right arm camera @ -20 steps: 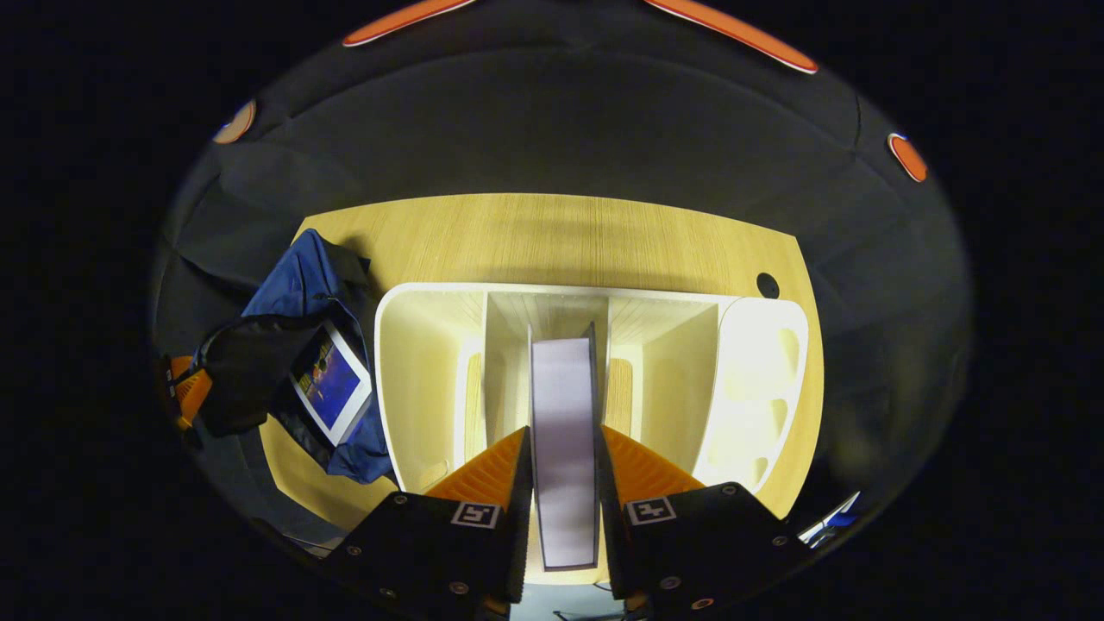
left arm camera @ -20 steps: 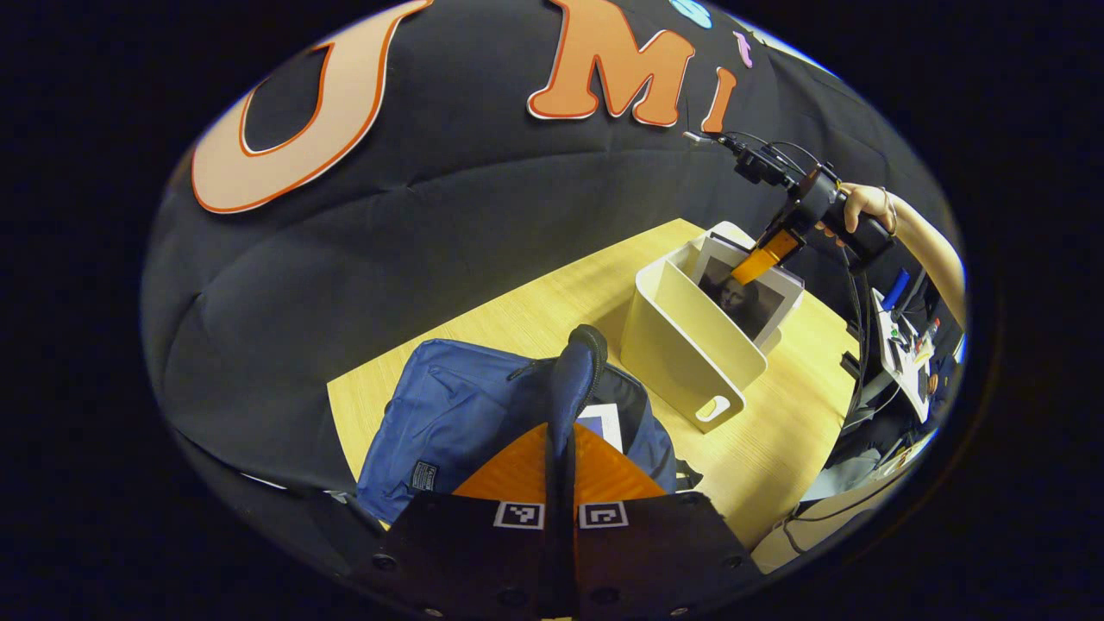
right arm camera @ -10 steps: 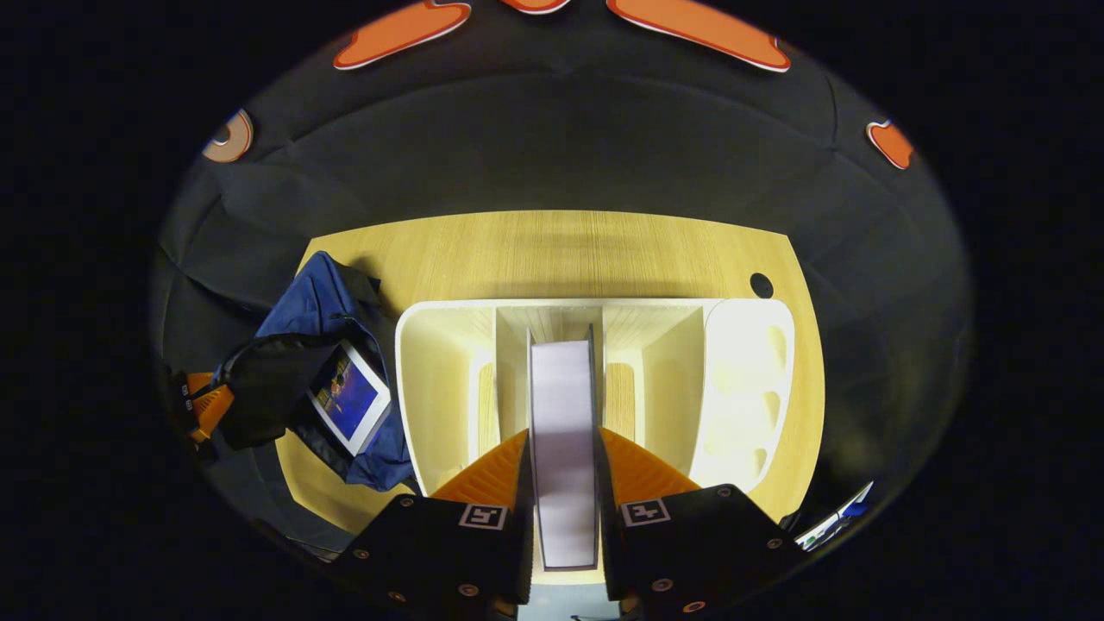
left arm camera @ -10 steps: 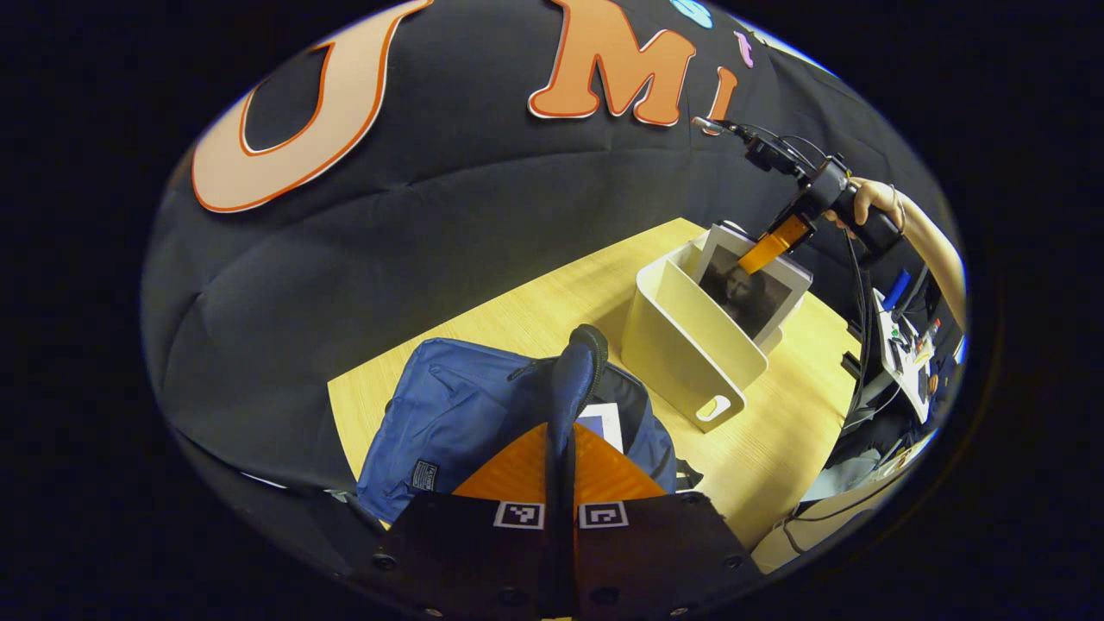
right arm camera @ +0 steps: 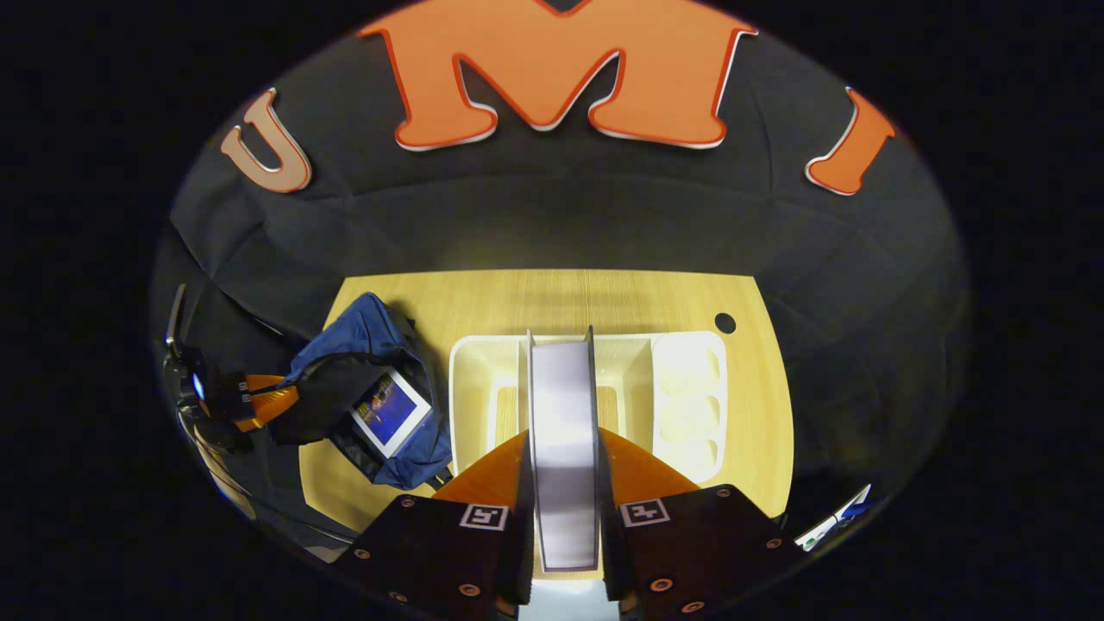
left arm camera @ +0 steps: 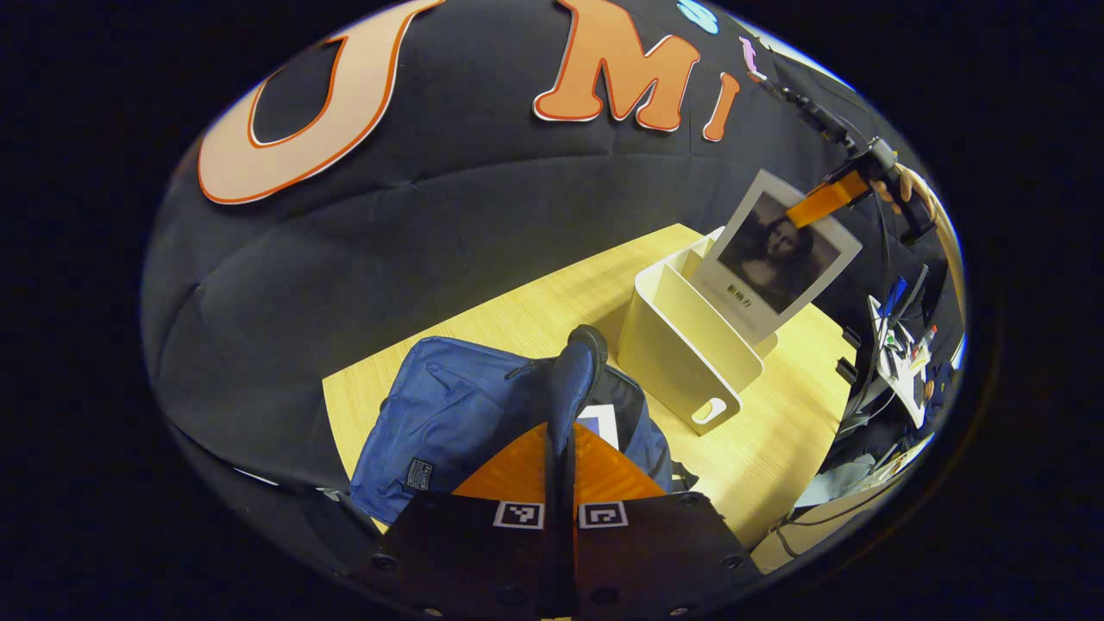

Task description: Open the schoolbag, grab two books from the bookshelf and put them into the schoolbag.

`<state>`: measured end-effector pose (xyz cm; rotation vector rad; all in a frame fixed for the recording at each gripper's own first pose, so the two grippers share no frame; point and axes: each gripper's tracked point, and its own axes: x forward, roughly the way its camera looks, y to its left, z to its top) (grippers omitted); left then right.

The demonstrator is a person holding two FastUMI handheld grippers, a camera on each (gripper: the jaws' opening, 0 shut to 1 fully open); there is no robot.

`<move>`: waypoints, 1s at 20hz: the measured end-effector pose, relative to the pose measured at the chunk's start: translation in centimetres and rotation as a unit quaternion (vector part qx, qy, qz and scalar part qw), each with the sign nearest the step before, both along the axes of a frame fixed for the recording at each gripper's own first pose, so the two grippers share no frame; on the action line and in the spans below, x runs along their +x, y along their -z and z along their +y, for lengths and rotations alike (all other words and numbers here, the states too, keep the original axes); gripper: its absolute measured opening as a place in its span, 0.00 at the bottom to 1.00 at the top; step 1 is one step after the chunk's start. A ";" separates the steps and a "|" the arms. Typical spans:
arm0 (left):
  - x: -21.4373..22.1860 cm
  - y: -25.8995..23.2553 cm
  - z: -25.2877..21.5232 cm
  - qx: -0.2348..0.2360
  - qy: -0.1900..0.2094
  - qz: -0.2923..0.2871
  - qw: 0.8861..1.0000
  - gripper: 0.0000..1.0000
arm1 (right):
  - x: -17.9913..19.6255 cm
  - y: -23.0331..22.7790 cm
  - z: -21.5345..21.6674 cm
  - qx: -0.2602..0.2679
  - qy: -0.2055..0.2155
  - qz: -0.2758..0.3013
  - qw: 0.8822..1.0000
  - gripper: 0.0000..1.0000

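One book (right arm camera: 390, 410) is already lodged in the schoolbag (left arm camera: 448, 414), whose handle (left arm camera: 576, 373) is clamped by the left claw (left arm camera: 561, 431). Above the bookshelf (left arm camera: 681, 345), beside the schoolbag, a second book (left arm camera: 776, 254) is clamped by the right claw (right arm camera: 562, 448); its corner could be snagged on the bag's mouth.

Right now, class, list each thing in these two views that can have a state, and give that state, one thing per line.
Schoolbag: open, held by its handle, one book already inside.
Left gripper: shut on the schoolbag handle.
Right gripper: shut on the portrait book.
Portrait book: lifted, bottom edge near the bookshelf top.
Bookshelf: upright on the table, visible slots empty.
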<state>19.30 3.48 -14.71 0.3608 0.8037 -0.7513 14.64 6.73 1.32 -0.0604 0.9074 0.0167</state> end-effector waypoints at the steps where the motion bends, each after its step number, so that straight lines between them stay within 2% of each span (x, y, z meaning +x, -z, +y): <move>1: 0.2 0.1 0.1 0.004 -0.002 0.000 1.000 0.01 | -0.6 -1.5 -0.3 -0.001 0.001 -0.015 1.000 0.33; 4: 0.4 0.3 0.4 0.005 -0.006 0.000 1.000 0.01 | -2.4 -5.1 0.6 0.017 0.003 -0.060 0.998 0.32; 6: 0.5 0.3 0.4 0.006 -0.006 -0.003 1.000 0.01 | -4.0 -6.9 2.7 0.058 -0.009 -0.077 0.995 0.33; 9: 0.4 0.2 0.3 0.007 -0.003 -0.003 1.000 0.01 | -5.9 -7.1 7.1 0.116 -0.042 -0.084 0.989 0.31; 12: 0.2 0.2 0.2 0.008 0.000 -0.006 1.000 0.01 | -6.5 -4.7 11.7 0.158 -0.063 -0.072 0.983 0.29; 14: 0.0 0.0 0.3 0.008 -0.002 -0.009 1.000 0.01 | -6.7 -2.3 14.7 0.204 -0.071 -0.046 0.975 0.30; 17: -0.2 -0.4 0.2 0.005 -0.002 -0.016 1.000 0.01 | -5.6 2.7 17.8 0.266 -0.051 -0.018 0.962 0.29; 20: -0.5 -1.0 0.4 0.009 -0.003 -0.020 1.000 0.01 | -3.4 8.5 19.8 0.318 -0.007 -0.004 0.948 0.29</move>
